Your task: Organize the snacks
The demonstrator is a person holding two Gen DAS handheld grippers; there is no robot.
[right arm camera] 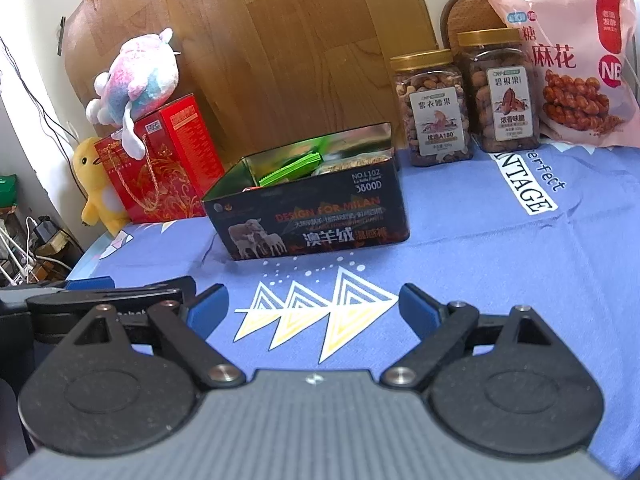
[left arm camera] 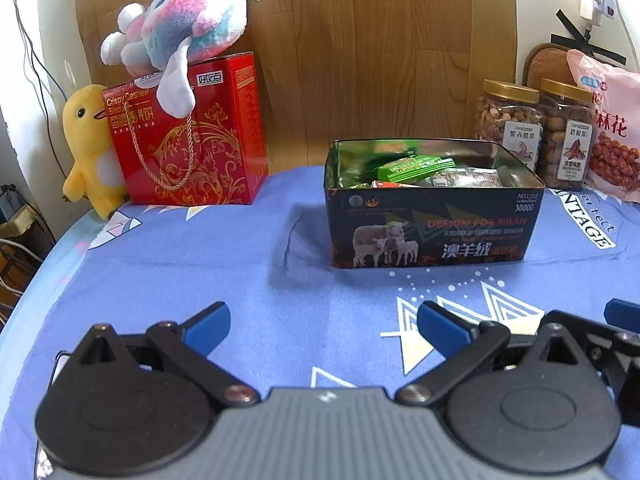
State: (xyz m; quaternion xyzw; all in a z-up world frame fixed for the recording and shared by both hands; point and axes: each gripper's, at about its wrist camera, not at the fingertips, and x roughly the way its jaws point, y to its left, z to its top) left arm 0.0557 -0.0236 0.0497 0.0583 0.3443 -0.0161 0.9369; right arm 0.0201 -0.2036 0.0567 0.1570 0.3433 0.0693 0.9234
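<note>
Surface: blue printed cloth [left arm camera: 248,264] covered the table, with a wood-grain panel [left arm camera: 360,40] standing behind it.
Left gripper [left arm camera: 323,322]: jaws stood spread wide with nothing between them, low over the bare cloth.
Right gripper [right arm camera: 314,312]: likewise spread and holding nothing, close beside the left one, whose frame showed at its left edge.
Tin [left arm camera: 432,236]: a dark open box ahead of both tools, a little to the right for the left gripper and slightly left for the right one; well apart from the fingers.
Snacks in tin: small packets, a green packet [left arm camera: 416,168] on top, already lay inside; no loose packets showed on the cloth.
Other snacks: two nut jars [right arm camera: 436,112] and a pink bag [right arm camera: 568,64] stood behind the tin at right; a red gift box [left arm camera: 188,136] at left carried a plush toy [left arm camera: 184,20].
Stage: the scene fit either packets gathered into the tin or a tin awaiting sorting.
Handling: any reach would need to come over the tin's upright wall from above, jaws kept wide until level with a packet, since thin wrappers slip and crumple.
</note>
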